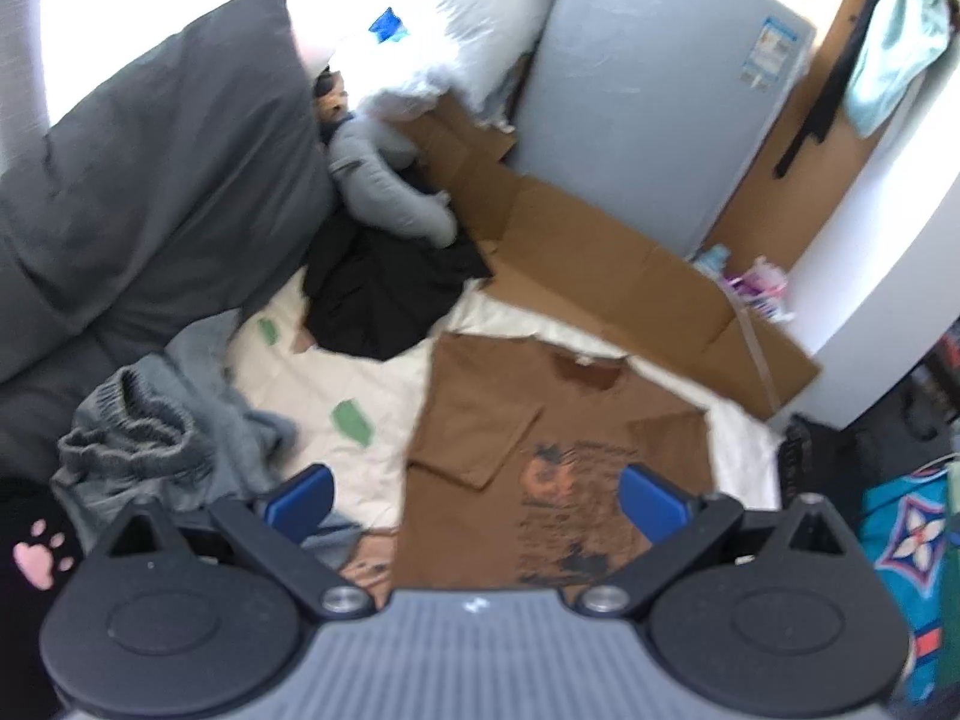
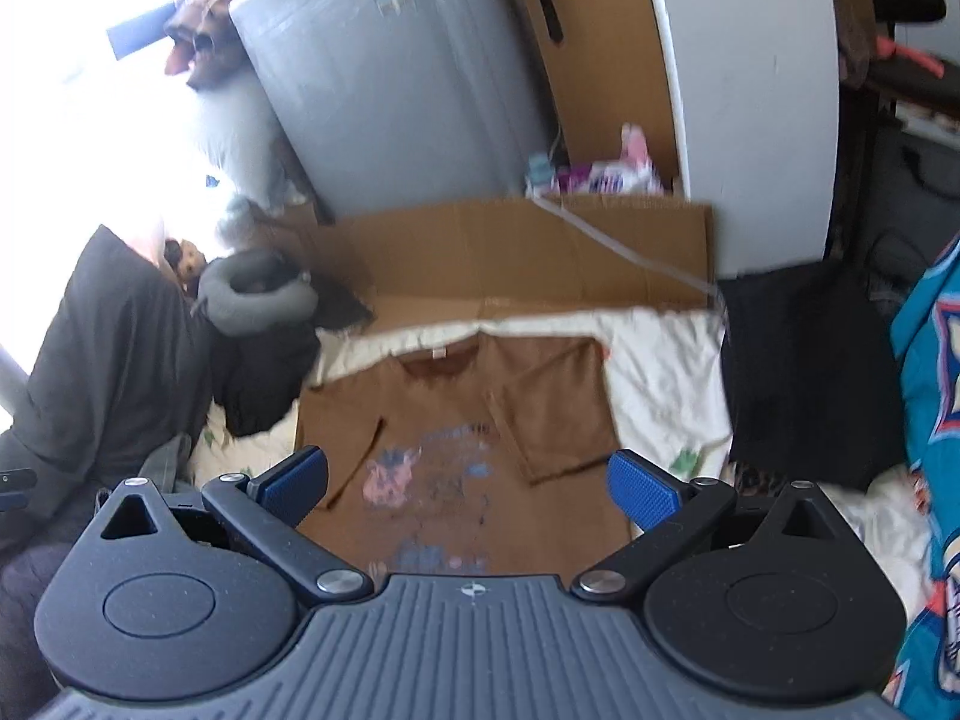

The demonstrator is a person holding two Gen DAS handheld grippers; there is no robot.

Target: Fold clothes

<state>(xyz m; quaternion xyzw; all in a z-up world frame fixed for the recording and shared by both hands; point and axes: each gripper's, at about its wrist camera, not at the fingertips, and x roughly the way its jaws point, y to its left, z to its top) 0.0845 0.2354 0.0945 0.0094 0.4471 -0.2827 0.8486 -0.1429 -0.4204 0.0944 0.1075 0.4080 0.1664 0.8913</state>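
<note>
Brown T-shirt (image 1: 480,420): lies flat on the cream bedsheet (image 1: 372,378), printed front up, collar toward the far edge of the bed; both sleeves are turned in over the chest.
Print: an orange and dark graphic sits on the chest, between the two folded-in sleeves.
Left gripper (image 1: 477,495): jaws spread wide with nothing between them, blue pads (image 1: 303,495) poised above the lower part of the shirt; not touching the cloth as far as the blur lets me tell.
Right gripper (image 2: 468,483): jaws also spread wide and empty, hanging over the shirt's lower half from the near side.
Grey garment (image 1: 150,438): crumpled in a heap on the bed to the left of the shirt, apart from it.
Black garment (image 1: 384,294): bunched at the far left of the sheet, near the shirt's collar corner.
Dark grey pillow (image 1: 156,180): leans at the left end of the bed.
Grey neck pillow (image 1: 384,186): rests behind the black garment.
Flattened cardboard (image 1: 630,276): lies along the far edge of the bed, just beyond the collar.
Grey appliance (image 1: 648,78): stands upright behind the cardboard.
</note>
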